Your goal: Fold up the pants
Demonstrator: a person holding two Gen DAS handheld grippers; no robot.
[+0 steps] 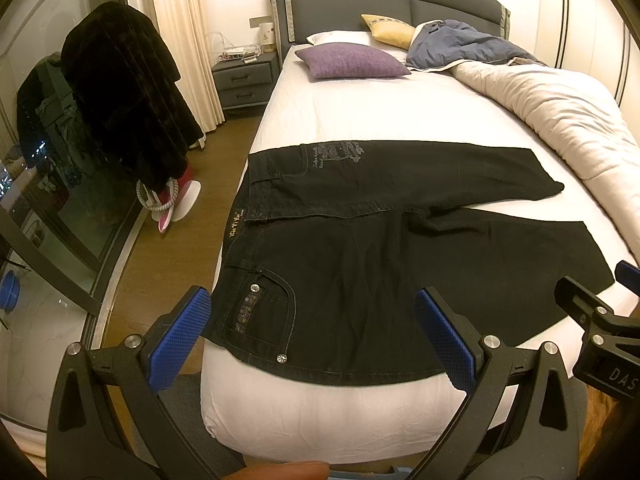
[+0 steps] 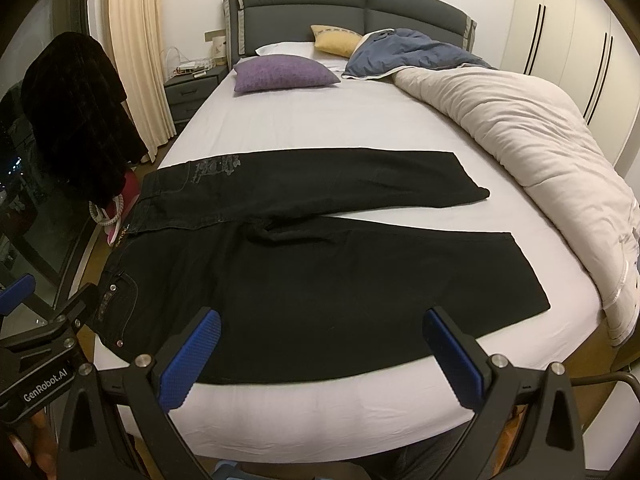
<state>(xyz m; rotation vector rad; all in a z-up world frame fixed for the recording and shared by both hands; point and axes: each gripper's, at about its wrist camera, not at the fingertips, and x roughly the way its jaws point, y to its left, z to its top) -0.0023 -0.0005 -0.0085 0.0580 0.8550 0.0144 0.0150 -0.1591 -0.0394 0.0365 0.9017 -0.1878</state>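
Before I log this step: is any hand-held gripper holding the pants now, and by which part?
Nothing is held. The left hand-held gripper and right hand-held gripper are open above the pants.

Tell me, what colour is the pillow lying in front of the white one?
Purple. The purple pillow shows best in the right wrist view, lying near the headboard.

Black left gripper (image 1: 312, 336), right gripper (image 2: 322, 354), blue ribbed pads (image 1: 178, 342), silver screws
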